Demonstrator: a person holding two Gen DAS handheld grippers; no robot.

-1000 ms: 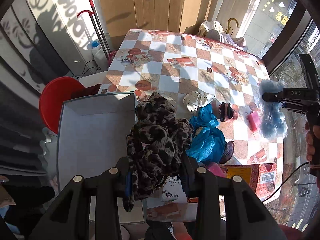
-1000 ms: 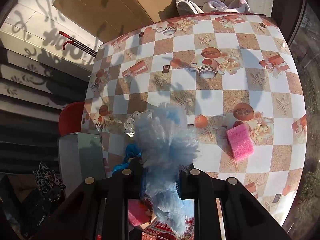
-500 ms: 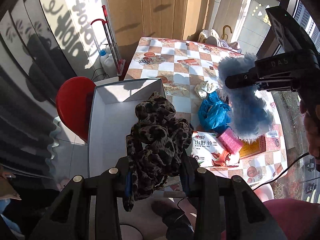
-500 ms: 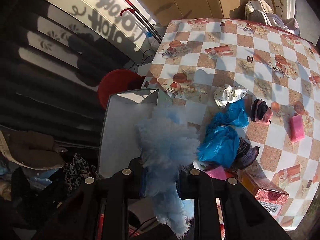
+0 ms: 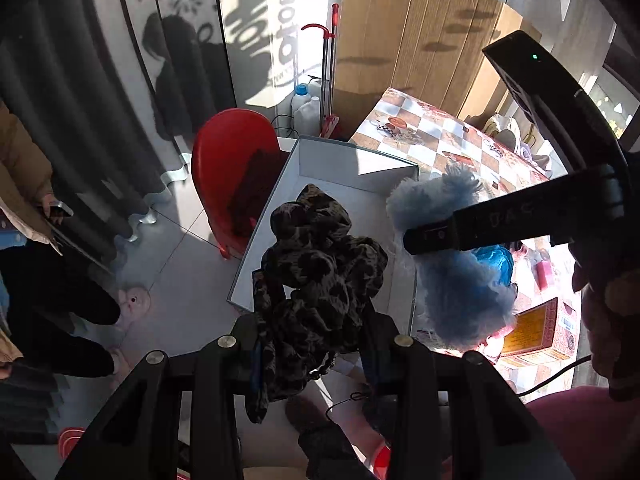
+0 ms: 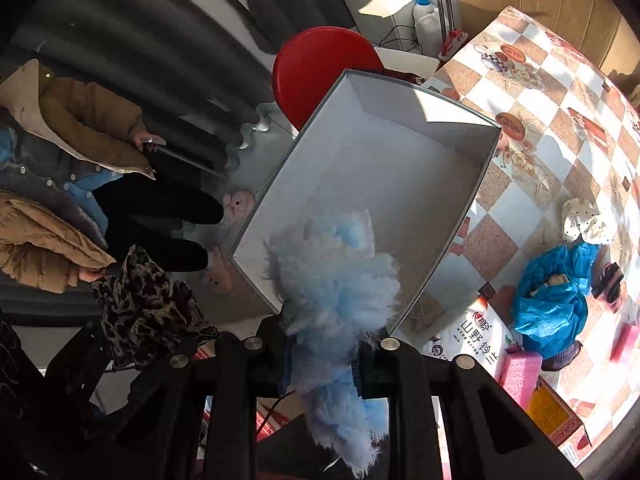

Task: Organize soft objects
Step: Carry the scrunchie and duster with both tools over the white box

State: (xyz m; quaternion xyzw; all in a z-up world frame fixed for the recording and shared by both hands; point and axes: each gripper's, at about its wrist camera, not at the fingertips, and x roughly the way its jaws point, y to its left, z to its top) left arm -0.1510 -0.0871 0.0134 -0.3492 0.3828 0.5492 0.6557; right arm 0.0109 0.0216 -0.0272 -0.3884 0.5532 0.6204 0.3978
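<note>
My left gripper is shut on a leopard-print cloth and holds it in the air above the near end of an open grey box. My right gripper is shut on a fluffy light-blue piece and holds it over the near part of the same box. In the left wrist view the blue fluff hangs just right of the leopard cloth. In the right wrist view the leopard cloth shows at lower left. The box inside looks bare.
The box stands at the left edge of a checked table. On the table lie a blue bag, a white dotted cloth, a pink sponge and a snack packet. A red stool and a standing person are left of the box.
Both grippers have swung left from over the table to over the grey box, still holding their cloth and fluff. The box now fills more of both views.
</note>
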